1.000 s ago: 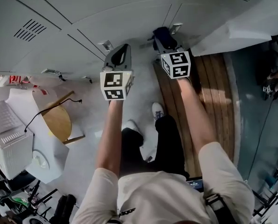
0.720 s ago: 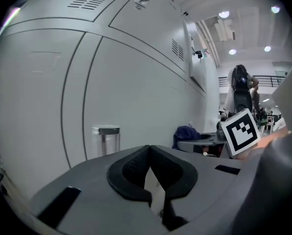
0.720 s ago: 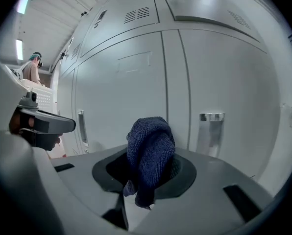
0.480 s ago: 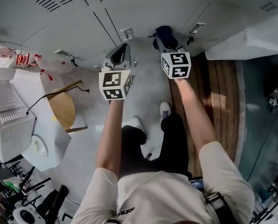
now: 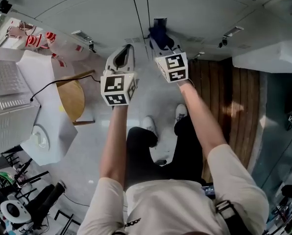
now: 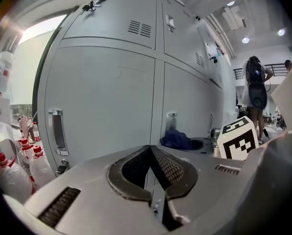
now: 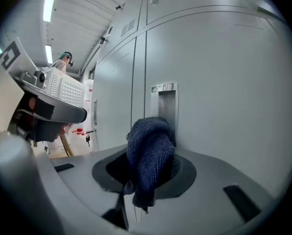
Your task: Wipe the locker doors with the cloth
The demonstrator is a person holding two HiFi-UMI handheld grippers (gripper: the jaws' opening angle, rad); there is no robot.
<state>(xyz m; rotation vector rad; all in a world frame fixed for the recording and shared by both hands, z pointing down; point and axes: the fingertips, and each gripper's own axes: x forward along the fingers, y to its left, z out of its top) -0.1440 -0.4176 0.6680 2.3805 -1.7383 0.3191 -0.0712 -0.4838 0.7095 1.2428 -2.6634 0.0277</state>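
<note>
A dark blue cloth (image 7: 150, 153) is bunched in my right gripper (image 7: 151, 146), which is shut on it and holds it against a grey locker door (image 7: 219, 82), right by the door's recessed metal handle (image 7: 164, 102). In the head view the cloth (image 5: 158, 34) sits at the seam between two doors, ahead of the right gripper (image 5: 160, 38). My left gripper (image 6: 150, 153) is shut with nothing in it, pointing at the neighbouring locker door (image 6: 107, 102), a short way off it. In the head view the left gripper (image 5: 124, 55) hangs left of the right one.
A white machine (image 5: 9, 106) and a round wooden stool (image 5: 72, 99) stand on the left, with red-capped bottles (image 6: 31, 155) near the lockers. A wooden bench (image 5: 239, 102) lies to the right. The person's feet (image 5: 151, 126) are below the grippers. Another person (image 6: 256, 89) stands far off.
The head view has swung so the lockers sit further up and the door seam is centred. Both grippers moved up the door; the right one with the cloth shifted left toward the seam.
</note>
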